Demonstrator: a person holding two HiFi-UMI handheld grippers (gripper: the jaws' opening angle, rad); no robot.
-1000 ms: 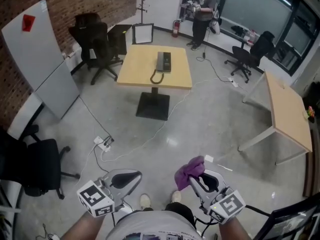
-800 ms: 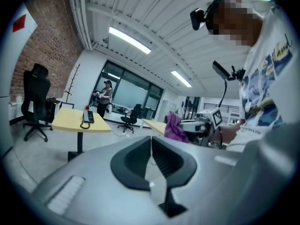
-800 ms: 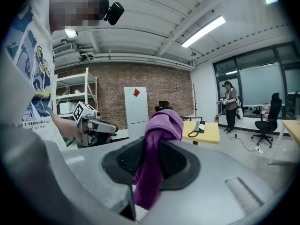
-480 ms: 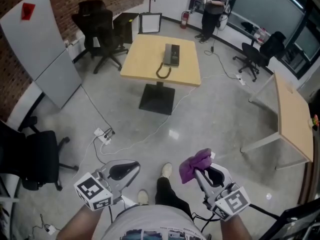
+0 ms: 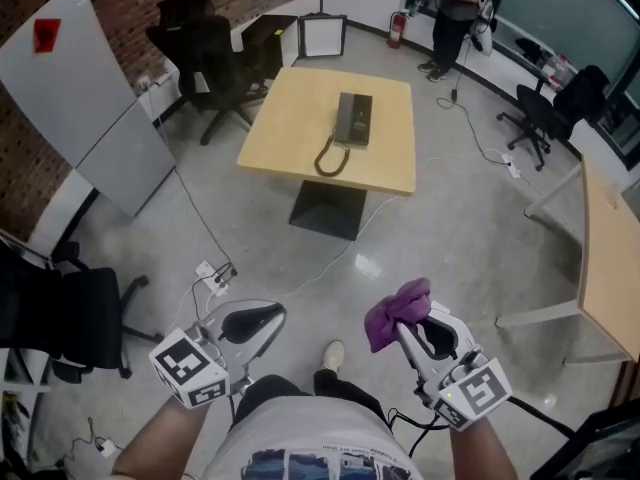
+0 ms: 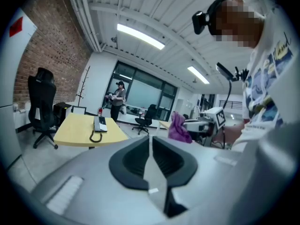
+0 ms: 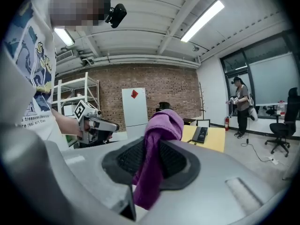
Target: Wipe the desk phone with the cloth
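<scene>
- The grey left gripper (image 5: 262, 320) with its marker cube is carried low at about seven o'clock in the head view. Its jaws are pressed together with nothing between them, as is plain in the left gripper view (image 6: 150, 143). It is judged to be kept shut and idle because no job is yet given to it; it may later be wanted to steady the phone.
- The black desk phone with a curled cord (image 5: 354, 120) is seen at twelve o'clock, well apart from both grippers, across open floor. It lies flat near the middle of a square light-wood table (image 5: 290, 118), with the cord looped toward the near edge. It is also caught small in the left gripper view (image 6: 100, 124) and the right gripper view (image 7: 200, 134). No wiping can be started from here: the gap has to be closed first, so the task is judged to be at its approach.
- The grey right gripper (image 5: 405, 333) is carried at five o'clock, and its jaws are clamped on a purple fleecy cloth (image 5: 398, 311). In the right gripper view the cloth (image 7: 157, 139) is pinched at mid-length, with a bunched end left standing above the tips and a tail hanging below. That free bunch is judged to be kept forward so that fabric, not jaw, meets the phone.
- A person (image 5: 462, 8) is seen standing at one o'clock, beyond the table.
</scene>
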